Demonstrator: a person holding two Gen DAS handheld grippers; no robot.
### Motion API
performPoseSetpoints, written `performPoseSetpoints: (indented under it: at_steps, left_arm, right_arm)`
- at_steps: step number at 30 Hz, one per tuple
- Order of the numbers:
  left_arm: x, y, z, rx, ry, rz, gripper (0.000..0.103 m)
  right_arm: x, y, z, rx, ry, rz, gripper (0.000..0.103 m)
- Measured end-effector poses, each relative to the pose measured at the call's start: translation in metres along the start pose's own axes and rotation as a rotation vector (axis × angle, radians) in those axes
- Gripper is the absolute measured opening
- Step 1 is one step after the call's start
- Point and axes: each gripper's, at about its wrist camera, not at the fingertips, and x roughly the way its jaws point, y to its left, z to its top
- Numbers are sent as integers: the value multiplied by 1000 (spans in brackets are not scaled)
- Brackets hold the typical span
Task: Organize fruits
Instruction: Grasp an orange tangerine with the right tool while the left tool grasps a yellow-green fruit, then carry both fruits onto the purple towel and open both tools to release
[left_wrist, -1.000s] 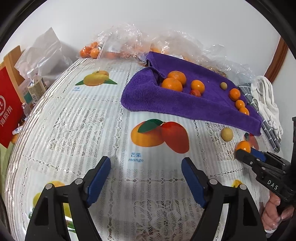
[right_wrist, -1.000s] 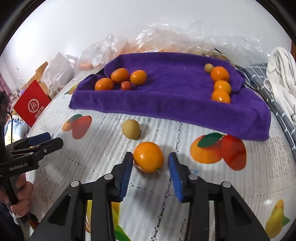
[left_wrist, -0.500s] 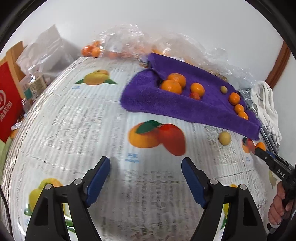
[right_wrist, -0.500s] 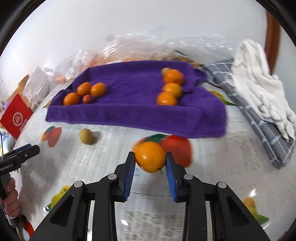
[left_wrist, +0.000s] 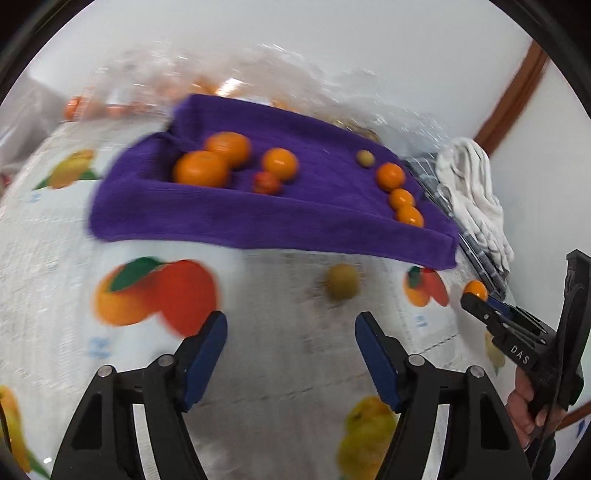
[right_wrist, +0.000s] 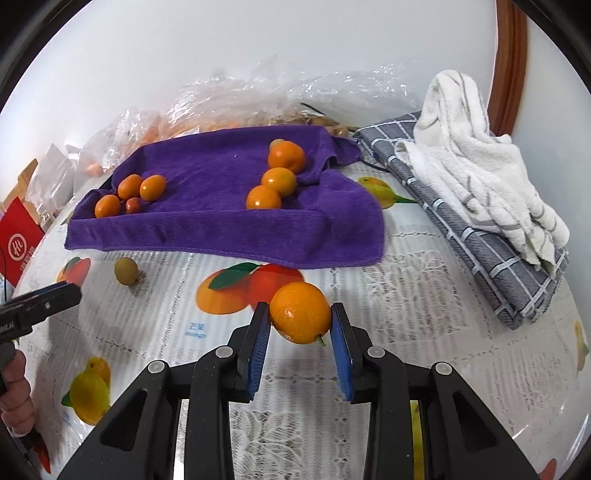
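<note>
The right gripper (right_wrist: 300, 334) is pinching an orange (right_wrist: 300, 312) above the table (right_wrist: 424, 295), carrying it. The left gripper (left_wrist: 291, 345) is spread, its jaws just narrowing on nothing, with a longan (left_wrist: 341, 281) just ahead. Farther ahead the towel (right_wrist: 221, 225) is waiting: I think the orange needs placing beside its row (right_wrist: 277, 181).

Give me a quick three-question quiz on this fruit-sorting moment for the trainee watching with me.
1. True or false: the right gripper has its fingers closed on an orange.
2. How many oranges sit in the row at the right end of the purple towel? A) one B) three C) five
3. Fill in: the small yellow-green fruit lies on the ____, not on the towel.

Key
1. True; the left gripper holds nothing, and its fingers have just been closing a little.
2. B
3. Tablecloth
</note>
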Motion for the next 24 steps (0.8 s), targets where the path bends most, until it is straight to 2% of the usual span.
performPoseSetpoints:
  at_steps: [2, 4, 7, 9, 10, 11, 15, 18, 21, 24]
  left_arm:
    - [9, -16, 4, 43, 5, 13, 61]
    - [17, -28, 7, 71, 10, 27, 59]
    - [26, -40, 12, 96, 7, 67, 50]
    - [29, -44, 15, 103, -7, 98, 37]
    - [31, -45, 15, 108, -9, 97, 26]
    - [32, -45, 15, 112, -13, 97, 24]
    - [28, -39, 13, 100, -42, 58, 24]
    - [23, -29, 15, 52, -74, 5, 24]
    - [19, -24, 14, 26, -97, 5, 24]
    - [15, -26, 12, 41, -116, 3, 24]
  right_arm:
    - [0, -3, -2, 0, -1, -7, 33]
    - [0, -6, -3, 1, 0, -13, 33]
    - [1, -11, -5, 15, 4, -14, 33]
    - [3, -14, -7, 23, 11, -13, 33]
    - [4, -14, -7, 24, 16, -18, 33]
    - [6, -14, -8, 23, 20, -23, 33]
    - [8, -12, -9, 25, 26, -24, 33]
    - [8, -12, -10, 52, 30, 14, 33]
    - [6, -10, -12, 56, 30, 21, 33]
    - [6, -5, -12, 46, 33, 17, 33]
